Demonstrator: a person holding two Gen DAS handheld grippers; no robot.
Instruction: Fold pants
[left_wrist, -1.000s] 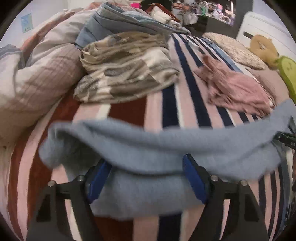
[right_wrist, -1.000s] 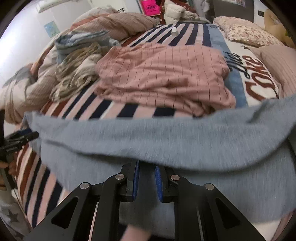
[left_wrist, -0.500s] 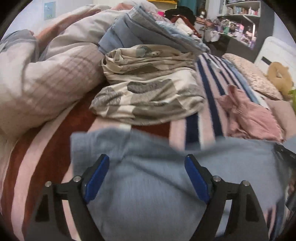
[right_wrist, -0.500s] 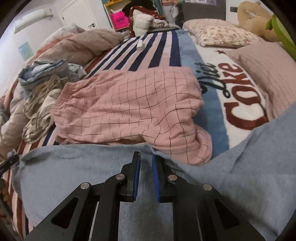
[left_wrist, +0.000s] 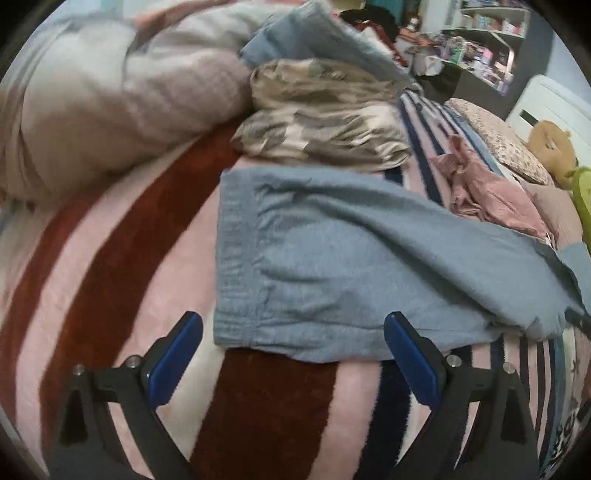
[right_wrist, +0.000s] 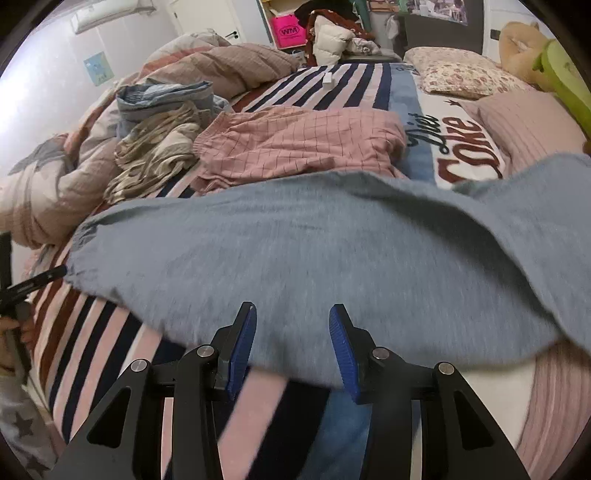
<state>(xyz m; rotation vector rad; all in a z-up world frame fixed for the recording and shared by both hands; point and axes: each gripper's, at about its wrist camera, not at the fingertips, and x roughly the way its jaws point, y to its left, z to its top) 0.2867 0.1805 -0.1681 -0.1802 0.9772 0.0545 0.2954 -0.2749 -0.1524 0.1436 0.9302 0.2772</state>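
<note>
The grey-blue pants lie spread across the striped bed cover, waistband to the left in the left wrist view. My left gripper is open and empty, just in front of the pants' near edge by the waistband corner. In the right wrist view the pants stretch across the whole width. My right gripper is open, its blue pads either side of the pants' near edge, not closed on it. The tip of the left gripper shows at the left edge.
Pink checked pants lie crumpled just beyond the grey ones. A beige patterned garment and blue folded clothes sit on the far left beside a bunched duvet. Pillows and a plush toy are at the back right.
Both grippers lowered the lifted pants onto the bed and drew back. The right gripper has gone from shut on the cloth to open. The left one stayed open.
</note>
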